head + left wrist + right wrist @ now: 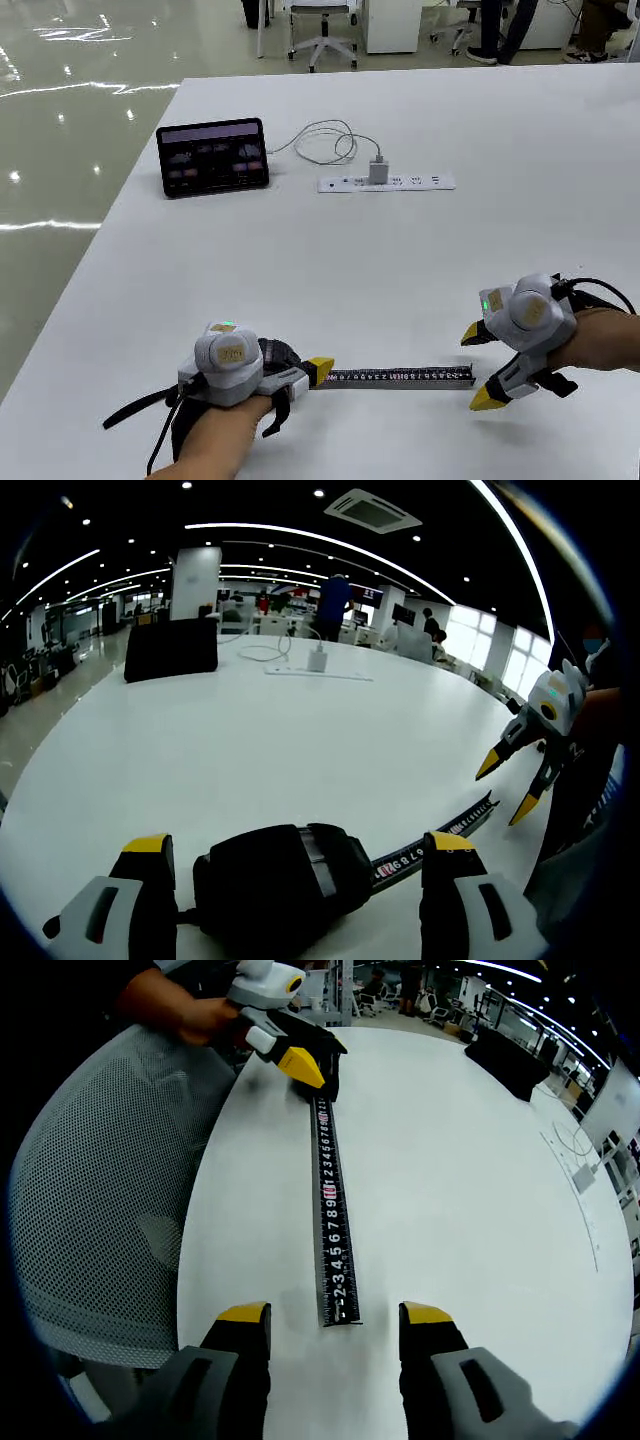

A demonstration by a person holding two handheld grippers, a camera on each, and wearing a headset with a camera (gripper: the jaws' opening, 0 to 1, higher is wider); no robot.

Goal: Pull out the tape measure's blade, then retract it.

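On table (400,250), L fingers (148,852) grasp tape measure (280,875); R fingers (243,1315) released, astride pulled-out blade (328,1210) tip.

Near the bench's (400,260) 7 o'clock edge, the tape measure (280,880) sits between the left tongs (300,845). Its blade (400,377) runs toward 3 o'clock and ends between the right tongs (334,1312). A tablet (213,157) stands at 11 o'clock, with a power strip (385,183) beside it at 12.

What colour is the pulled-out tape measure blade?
Black blade with pale numerals; right gripper view shows it best.
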